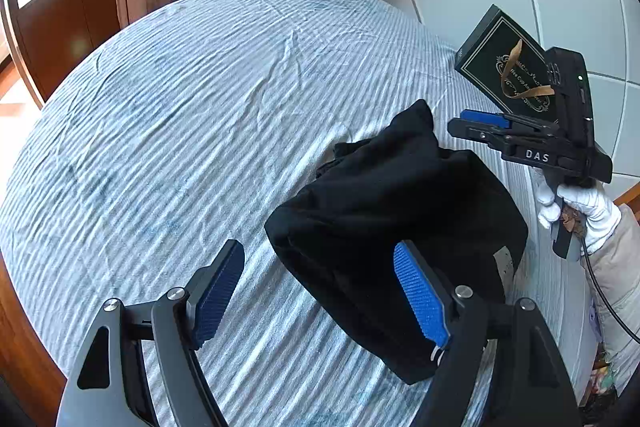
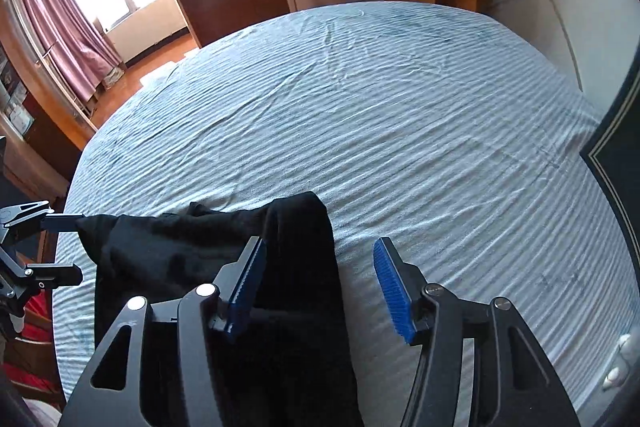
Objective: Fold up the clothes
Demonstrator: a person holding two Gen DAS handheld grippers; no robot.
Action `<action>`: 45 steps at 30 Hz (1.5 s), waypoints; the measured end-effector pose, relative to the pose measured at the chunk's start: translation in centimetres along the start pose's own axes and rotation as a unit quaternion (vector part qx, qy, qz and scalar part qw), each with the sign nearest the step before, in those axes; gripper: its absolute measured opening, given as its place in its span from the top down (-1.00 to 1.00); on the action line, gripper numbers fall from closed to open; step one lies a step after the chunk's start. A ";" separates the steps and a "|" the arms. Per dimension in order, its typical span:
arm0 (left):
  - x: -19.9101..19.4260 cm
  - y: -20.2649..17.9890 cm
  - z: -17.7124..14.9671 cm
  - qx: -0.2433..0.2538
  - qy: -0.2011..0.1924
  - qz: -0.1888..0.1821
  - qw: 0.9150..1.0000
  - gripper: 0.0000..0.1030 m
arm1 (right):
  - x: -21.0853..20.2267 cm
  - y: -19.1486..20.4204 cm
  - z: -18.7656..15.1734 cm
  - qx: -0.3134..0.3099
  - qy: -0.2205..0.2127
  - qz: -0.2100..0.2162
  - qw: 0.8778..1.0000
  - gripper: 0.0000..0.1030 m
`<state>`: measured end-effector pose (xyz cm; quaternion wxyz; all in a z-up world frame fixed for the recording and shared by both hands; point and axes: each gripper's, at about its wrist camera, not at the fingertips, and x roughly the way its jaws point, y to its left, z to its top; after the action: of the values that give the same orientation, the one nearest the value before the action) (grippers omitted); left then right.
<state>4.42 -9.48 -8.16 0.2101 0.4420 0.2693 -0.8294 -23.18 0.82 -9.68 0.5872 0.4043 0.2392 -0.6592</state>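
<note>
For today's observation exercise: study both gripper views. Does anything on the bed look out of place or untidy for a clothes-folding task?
Yes. A dark green gift bag sits at the bed's edge, unrelated to clothes. The black garment is bunched, not flat, on the striped sheet, itself wrinkled. Both the left gripper and right gripper are open, holding nothing.

A bed (image 1: 168, 115) with a wrinkled blue-and-white striped sheet (image 2: 400, 131) carries a folded black garment (image 1: 384, 211) near its edge, and a dark green box (image 1: 500, 67) just beyond it.
</note>
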 end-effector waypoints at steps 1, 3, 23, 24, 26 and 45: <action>-0.5 -0.2 0.1 0.015 0.000 0.003 1.000 -0.52 | -2.0 0.1 -0.6 0.014 -0.010 -0.004 1.000 -0.08; -1.3 -0.9 -0.1 0.036 0.002 0.011 0.999 -0.52 | -5.6 0.2 -2.9 0.055 -0.024 -0.010 0.998 -0.08; 4.5 -3.2 6.4 0.283 0.069 -0.061 0.955 -0.50 | -8.3 9.0 -19.4 0.458 -0.048 -0.047 0.886 -0.10; 5.2 -3.3 6.5 0.295 0.076 -0.067 0.950 -0.49 | -7.8 9.7 -19.3 0.469 -0.050 -0.054 0.880 -0.10; 6.4 -3.4 6.5 0.308 0.094 -0.082 0.943 -0.49 | -6.8 11.0 -19.0 0.488 -0.054 -0.068 0.869 -0.09; 8.1 -7.3 12.4 0.351 0.101 -0.152 0.918 0.09 | -11.0 9.3 -17.0 0.518 -0.085 -0.179 0.832 0.66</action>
<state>-11.84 -12.62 -7.33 -0.1153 0.5222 0.0443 -0.8438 -10.13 18.77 -8.77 0.1815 0.5417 -0.1200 -0.8119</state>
